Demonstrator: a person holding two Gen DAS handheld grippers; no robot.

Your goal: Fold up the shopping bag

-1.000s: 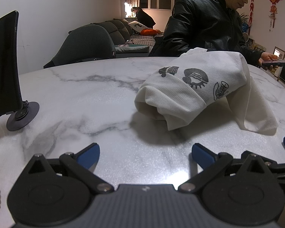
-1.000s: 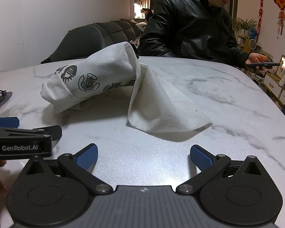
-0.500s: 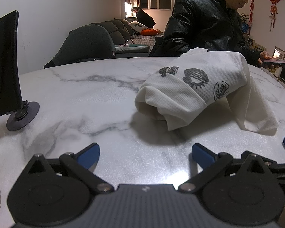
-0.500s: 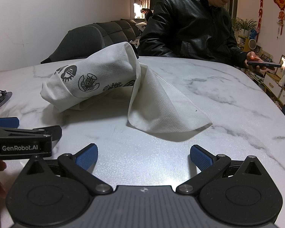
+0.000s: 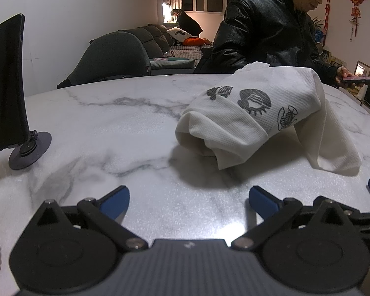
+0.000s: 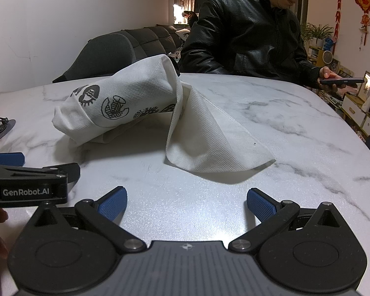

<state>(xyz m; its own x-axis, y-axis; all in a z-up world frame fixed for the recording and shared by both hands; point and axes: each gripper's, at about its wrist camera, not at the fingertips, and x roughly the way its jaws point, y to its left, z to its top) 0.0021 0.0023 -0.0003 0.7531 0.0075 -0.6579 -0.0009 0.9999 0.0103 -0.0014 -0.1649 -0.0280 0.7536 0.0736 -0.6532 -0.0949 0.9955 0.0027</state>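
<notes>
White shopping bag (image 5: 254, 118) lies crumpled in heap on marble table (image 5: 111, 133), not folded yet. Left gripper (image 5: 188, 197) and right gripper (image 6: 186, 198) wait near it, jaws wide, holding nothing. Step: start. Next: grab bag edges, pull flat.

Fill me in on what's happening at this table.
A person holds a two-finger tool in each hand to fold the white shopping bag, which lies crumpled on the marble table. The left tool and right tool are both open, short of the bag. Folding has not begun.
</notes>
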